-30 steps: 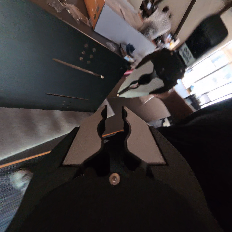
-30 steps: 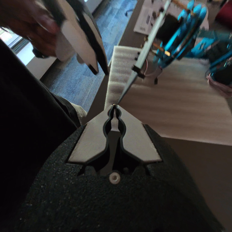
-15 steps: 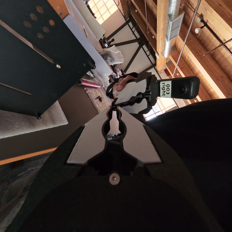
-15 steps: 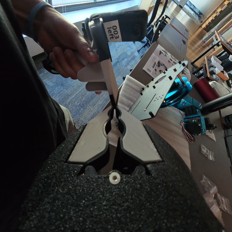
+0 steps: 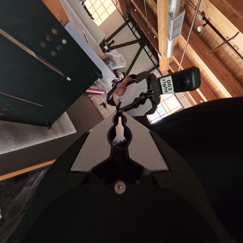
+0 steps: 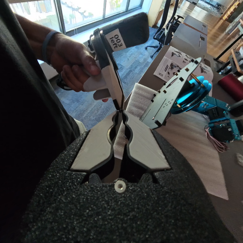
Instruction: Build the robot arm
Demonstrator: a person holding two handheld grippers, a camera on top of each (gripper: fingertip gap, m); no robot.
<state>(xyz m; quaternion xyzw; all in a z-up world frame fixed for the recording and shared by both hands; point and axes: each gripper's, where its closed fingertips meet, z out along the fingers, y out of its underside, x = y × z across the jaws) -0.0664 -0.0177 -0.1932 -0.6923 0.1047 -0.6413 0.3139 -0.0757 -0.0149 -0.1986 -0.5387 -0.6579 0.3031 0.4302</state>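
Left claw [image 5: 119,113] and right claw [image 6: 120,111] both clenched, tips meeting nose to nose, anything pinched between too small to tell; dark metal plate [image 6: 169,98] tilted at 2 o'clock, apart, over foam sheet [image 6: 184,138], looks thin, stiff, slick, so grip a bare edge.

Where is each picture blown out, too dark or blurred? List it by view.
Left wrist view: the window behind the right gripper is blown out, the black plate nearly featureless. Right wrist view: the windows glare, the dark shirt loses detail, the blue robot arm is softly blurred.
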